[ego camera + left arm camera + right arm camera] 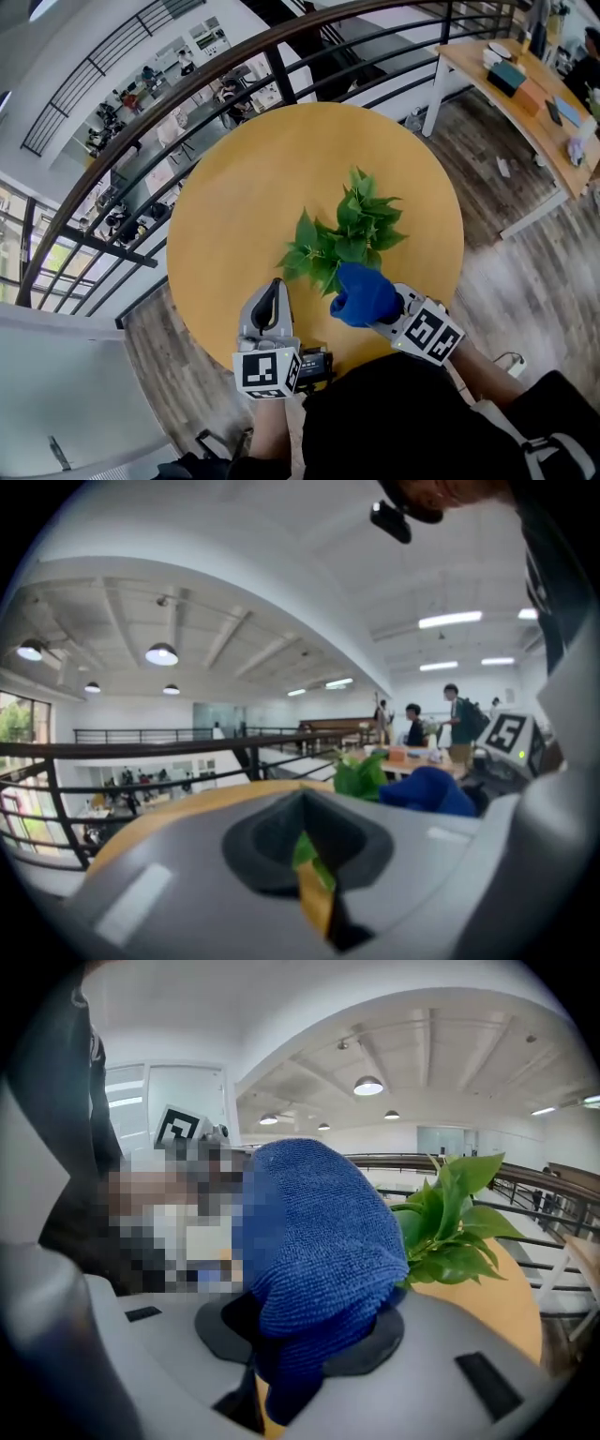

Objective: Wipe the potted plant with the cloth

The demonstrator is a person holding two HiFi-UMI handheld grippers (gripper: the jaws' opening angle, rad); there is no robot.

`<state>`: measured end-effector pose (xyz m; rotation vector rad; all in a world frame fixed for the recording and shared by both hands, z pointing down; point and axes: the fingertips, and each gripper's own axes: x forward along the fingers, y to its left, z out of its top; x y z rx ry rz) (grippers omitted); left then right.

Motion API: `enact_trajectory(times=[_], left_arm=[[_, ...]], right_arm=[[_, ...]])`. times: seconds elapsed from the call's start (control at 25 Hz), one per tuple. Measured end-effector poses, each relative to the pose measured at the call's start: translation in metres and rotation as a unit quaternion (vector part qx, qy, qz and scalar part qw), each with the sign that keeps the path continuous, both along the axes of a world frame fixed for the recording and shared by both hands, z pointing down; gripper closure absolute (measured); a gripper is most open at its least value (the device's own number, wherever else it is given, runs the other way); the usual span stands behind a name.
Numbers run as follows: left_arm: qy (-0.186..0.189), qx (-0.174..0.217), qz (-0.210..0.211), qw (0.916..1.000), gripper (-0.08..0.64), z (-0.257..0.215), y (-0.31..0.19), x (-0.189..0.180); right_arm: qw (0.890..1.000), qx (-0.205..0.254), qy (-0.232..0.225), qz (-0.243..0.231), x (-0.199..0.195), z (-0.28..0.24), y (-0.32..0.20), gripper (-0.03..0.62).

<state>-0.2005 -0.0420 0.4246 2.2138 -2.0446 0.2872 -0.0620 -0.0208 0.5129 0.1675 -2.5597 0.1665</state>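
The potted plant (pixel 343 238) stands near the middle of the round yellow table (pixel 234 197), its green leaves hiding the pot. My right gripper (pixel 397 306) is shut on a bunched blue cloth (pixel 364 294), which hangs just at the plant's near edge. In the right gripper view the cloth (pixel 319 1241) fills the jaws of the right gripper (pixel 314 1335), with the plant's leaves (pixel 457 1217) close on the right. My left gripper (pixel 274 287) is shut and holds nothing, left of the plant over the table's near side. In the left gripper view the left gripper (pixel 306 851) faces the plant (pixel 360 776) and the cloth (pixel 427 790).
A dark curved railing (pixel 187 89) runs close behind the table, with an open drop to a lower floor beyond. A wooden desk (pixel 525 89) with books and small items stands at the upper right on the plank floor. People stand far off in the left gripper view.
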Motion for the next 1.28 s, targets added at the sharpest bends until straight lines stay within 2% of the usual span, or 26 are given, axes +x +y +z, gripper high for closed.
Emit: enact_trajectory(times=[0.08,0.16,0.28,0.36,0.44,0.52,0.6,0.64,0.68,0.72,0.76,0.96,1.08,1.28], left_arm=[[-0.003,-0.007,0.03,0.9995,0.553,0.009,-0.01,0.006],[-0.009,-0.018,0.056,0.9982,0.433,0.018,-0.021,0.009],[-0.023,-0.042,0.089,0.9949,0.364,0.04,-0.039,0.011],[-0.029,-0.071,0.112,0.9907,0.251,0.059,-0.049,0.013],[-0.037,-0.085,0.128,0.9875,0.225,0.069,-0.056,0.015],[-0.041,-0.073,0.138,0.9868,0.225,0.064,-0.062,0.016],[-0.038,-0.046,0.148,0.9872,0.251,0.051,-0.069,0.017],[-0.036,-0.034,0.155,0.9868,0.285,0.046,-0.074,0.019],[-0.036,-0.027,0.163,0.9856,0.342,0.044,-0.078,0.021],[-0.04,-0.028,0.172,0.9838,0.438,0.045,-0.081,0.025],[-0.05,-0.034,0.181,0.9815,0.564,0.049,-0.084,0.029],[-0.134,-0.087,0.213,0.9639,0.561,0.08,-0.093,0.047],[-0.133,-0.098,0.217,0.9621,0.561,0.087,-0.093,0.047],[-0.1,-0.095,0.213,0.9672,0.561,0.087,-0.093,0.044]], right_arm=[[1.0,0.0,-0.003,0.008,0.0,0.0,0.001,0.452],[1.0,0.005,-0.007,0.011,-0.001,-0.003,0.003,0.452],[1.0,0.021,-0.011,0.012,0.0,-0.008,0.007,0.451],[0.999,0.037,-0.008,0.008,0.001,-0.011,0.01,0.451],[0.999,0.048,0.001,0.004,0.003,-0.013,0.012,0.451],[0.999,0.042,0.012,0.0,0.004,-0.008,0.014,0.451],[0.999,0.028,0.028,-0.002,0.005,0.005,0.013,0.451],[0.999,0.018,0.035,-0.001,0.005,0.012,0.013,0.451],[0.999,0.005,0.042,0.0,0.004,0.021,0.013,0.451],[0.999,-0.005,0.051,0.001,0.004,0.03,0.013,0.451],[0.998,-0.012,0.062,0.002,0.006,0.039,0.013,0.451],[0.994,-0.02,0.111,-0.005,0.02,0.07,0.017,0.451],[0.99,-0.03,0.14,-0.007,0.034,0.087,0.021,0.451],[0.98,-0.038,0.194,-0.008,0.062,0.113,0.028,0.451]])
